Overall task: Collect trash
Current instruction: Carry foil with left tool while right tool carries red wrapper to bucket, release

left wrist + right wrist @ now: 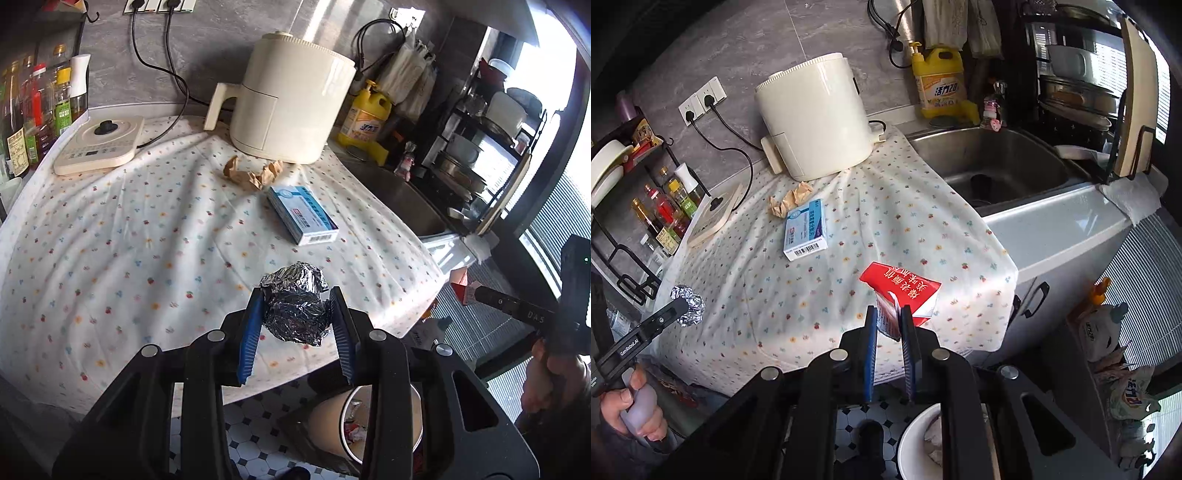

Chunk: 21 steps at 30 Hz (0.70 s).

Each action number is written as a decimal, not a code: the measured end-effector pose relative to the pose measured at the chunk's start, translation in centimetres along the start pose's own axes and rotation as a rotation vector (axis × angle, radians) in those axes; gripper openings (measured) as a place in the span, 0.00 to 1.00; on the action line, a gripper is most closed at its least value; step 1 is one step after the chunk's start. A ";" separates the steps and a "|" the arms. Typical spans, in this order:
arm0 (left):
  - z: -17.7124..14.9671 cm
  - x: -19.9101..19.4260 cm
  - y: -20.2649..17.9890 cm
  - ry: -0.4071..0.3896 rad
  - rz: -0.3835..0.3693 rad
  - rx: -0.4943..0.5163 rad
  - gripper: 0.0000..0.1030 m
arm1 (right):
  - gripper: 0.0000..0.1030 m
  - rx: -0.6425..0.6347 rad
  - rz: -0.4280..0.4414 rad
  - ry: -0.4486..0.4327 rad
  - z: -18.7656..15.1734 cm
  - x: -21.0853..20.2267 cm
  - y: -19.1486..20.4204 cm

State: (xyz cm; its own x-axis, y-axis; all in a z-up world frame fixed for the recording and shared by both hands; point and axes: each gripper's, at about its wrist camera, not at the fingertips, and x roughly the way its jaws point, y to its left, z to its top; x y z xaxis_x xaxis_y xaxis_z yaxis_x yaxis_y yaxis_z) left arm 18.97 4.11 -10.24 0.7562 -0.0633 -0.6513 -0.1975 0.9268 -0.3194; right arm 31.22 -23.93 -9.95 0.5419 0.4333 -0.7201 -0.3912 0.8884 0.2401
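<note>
Foil, crumpled into a ball (295,302), is being pinched between the blue pads of the left tongs (297,295) above the near edge of the worktop (110,229). A red carton (905,295) is being gripped by the right tongs (888,314), nearly pressed together, over the cloth's near corner. Below both, a bin (912,443) on the tiled floor is being shown with scraps inside. Farther back on the cloth, a blue box (303,214) and crumpled brown paper (255,173) are lying before the cream appliance (288,99).
</note>
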 end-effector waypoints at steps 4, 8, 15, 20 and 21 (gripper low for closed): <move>-1.7 0.4 -2.3 0.019 -0.016 0.006 0.35 | 0.13 0.001 -0.007 0.025 -2.1 -1.0 -2.0; -3.5 1.0 -4.3 0.045 -0.030 0.017 0.35 | 0.13 0.011 -0.013 0.055 -4.2 -1.7 -3.8; -6.6 2.3 -7.1 0.087 -0.053 0.027 0.35 | 0.13 0.008 -0.013 0.116 -7.9 -1.6 -5.7; -9.1 3.3 -8.5 0.124 -0.085 0.020 0.35 | 0.14 0.012 -0.020 0.160 -10.6 -1.8 -6.7; -9.6 3.6 -8.8 0.135 -0.093 0.020 0.35 | 0.14 0.011 -0.021 0.169 -11.1 -1.9 -6.8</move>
State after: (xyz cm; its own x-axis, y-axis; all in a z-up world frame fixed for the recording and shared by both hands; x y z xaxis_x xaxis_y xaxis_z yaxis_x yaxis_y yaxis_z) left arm 17.43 -7.79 -16.39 0.6796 -0.1967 -0.7067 -0.1171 0.9219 -0.3692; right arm 24.60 -32.48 -17.46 0.4172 0.3835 -0.8239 -0.3721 0.8992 0.2301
